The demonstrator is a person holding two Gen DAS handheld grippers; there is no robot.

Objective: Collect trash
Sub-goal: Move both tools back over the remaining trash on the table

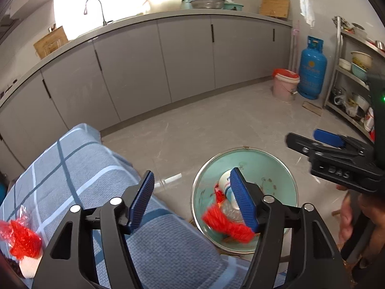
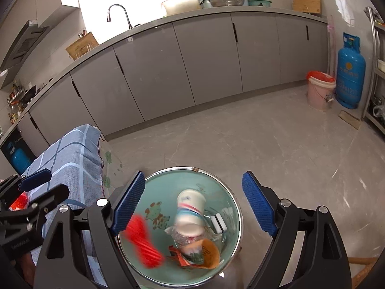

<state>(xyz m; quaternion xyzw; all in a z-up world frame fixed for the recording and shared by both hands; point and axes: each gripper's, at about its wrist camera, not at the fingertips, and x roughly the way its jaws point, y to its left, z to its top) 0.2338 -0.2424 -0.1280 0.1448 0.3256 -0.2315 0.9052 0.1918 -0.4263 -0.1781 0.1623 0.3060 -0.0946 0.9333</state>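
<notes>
Kitchen floor: your basin (image 2: 231,192) holds cup (image 2: 190,207), wrappers; both claws gape empty; red bag (image 1: 24,238) left on cloth (image 1: 79,168).

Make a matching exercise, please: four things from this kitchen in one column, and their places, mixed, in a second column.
Things:
1. paper cup
2. gas cylinder
3. red wrapper
4. faucet

Places:
A. on the counter, by the window
B. inside the green basin
C. on the checked blue cloth
D. on the floor beside the pink bucket

Pairs: 1-B, 2-D, 3-C, 4-A
</notes>
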